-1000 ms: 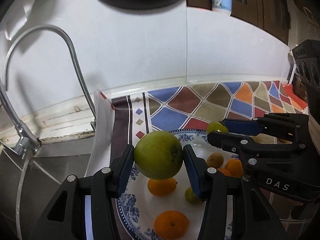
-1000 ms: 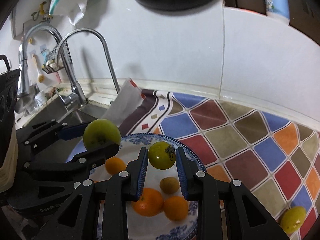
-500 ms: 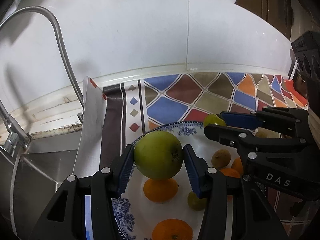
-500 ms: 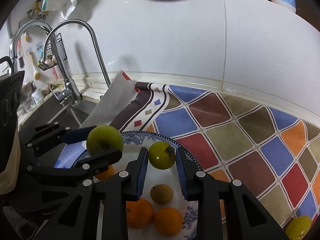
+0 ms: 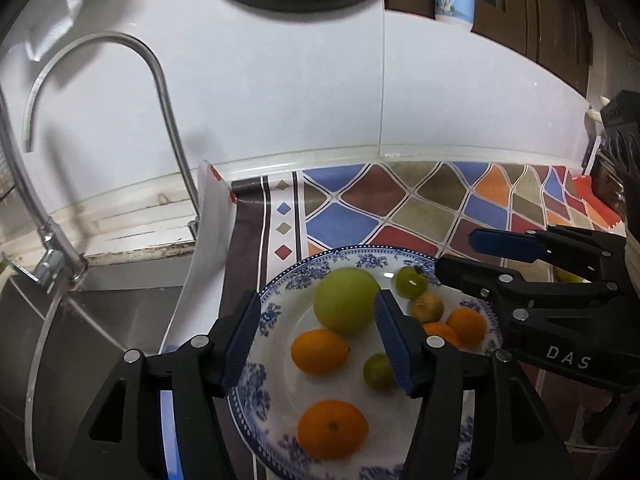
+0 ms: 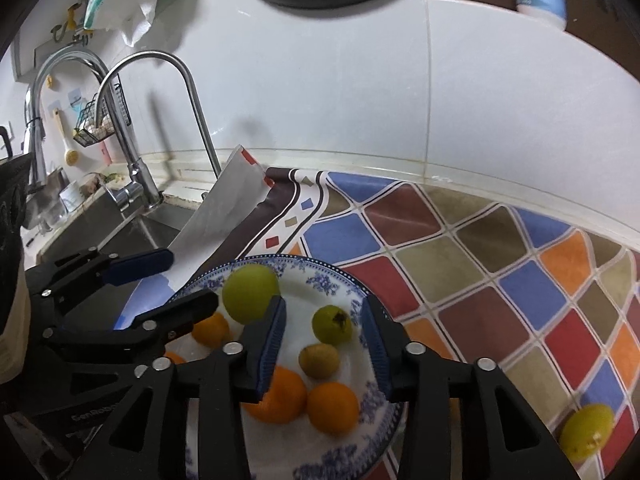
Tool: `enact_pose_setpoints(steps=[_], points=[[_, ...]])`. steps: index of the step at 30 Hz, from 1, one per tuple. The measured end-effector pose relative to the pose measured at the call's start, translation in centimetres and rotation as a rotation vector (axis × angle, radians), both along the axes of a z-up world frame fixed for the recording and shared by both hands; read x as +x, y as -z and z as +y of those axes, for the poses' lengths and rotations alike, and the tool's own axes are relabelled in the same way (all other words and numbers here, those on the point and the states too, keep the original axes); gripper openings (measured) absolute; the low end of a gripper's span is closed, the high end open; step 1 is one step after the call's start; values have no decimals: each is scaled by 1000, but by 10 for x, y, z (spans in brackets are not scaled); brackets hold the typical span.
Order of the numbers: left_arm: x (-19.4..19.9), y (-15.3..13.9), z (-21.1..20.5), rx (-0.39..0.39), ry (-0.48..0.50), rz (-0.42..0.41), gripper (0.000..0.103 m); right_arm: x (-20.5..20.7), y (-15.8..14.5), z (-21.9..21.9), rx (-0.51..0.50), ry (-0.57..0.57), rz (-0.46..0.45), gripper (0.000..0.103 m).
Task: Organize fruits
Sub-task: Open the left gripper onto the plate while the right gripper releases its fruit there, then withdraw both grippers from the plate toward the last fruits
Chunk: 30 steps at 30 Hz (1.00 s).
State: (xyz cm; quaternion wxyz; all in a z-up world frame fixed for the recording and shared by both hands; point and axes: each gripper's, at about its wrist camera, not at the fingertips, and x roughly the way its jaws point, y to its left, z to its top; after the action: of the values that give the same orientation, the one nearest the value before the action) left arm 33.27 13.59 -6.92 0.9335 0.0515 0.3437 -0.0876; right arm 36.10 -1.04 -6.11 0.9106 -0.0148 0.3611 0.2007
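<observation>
The large green fruit (image 5: 346,301) and the small green fruit (image 6: 331,325), each clamped between gripper pads half a second ago, are now lying free on the blue-patterned plate (image 5: 280,292) among the oranges (image 5: 319,350) and a small brown fruit (image 6: 319,360). The left gripper (image 5: 316,334) is standing wide open and holding nothing, the large fruit sitting between its pads and nearer the right one; the right gripper (image 6: 323,340) is likewise spread open and empty, the small fruit lying between its fingers, touching neither. One more green fruit (image 6: 586,432) is resting on the chequered cloth (image 6: 460,248), well apart from the plate.
</observation>
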Motion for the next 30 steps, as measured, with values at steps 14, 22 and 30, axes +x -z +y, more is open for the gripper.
enact_pose_setpoints(steps=[14,22,30], points=[[-71,-50,-14,-24,-66,-117,80,-71,-51,-36,-4,103,-123,66],[-110,-65,-41,12,-13,-174,89,-113,-64,-62,3,165,-164,72],[-130,-68,-73,6,26,-189,91,-144,-66,-96,-7,239,-165,73]])
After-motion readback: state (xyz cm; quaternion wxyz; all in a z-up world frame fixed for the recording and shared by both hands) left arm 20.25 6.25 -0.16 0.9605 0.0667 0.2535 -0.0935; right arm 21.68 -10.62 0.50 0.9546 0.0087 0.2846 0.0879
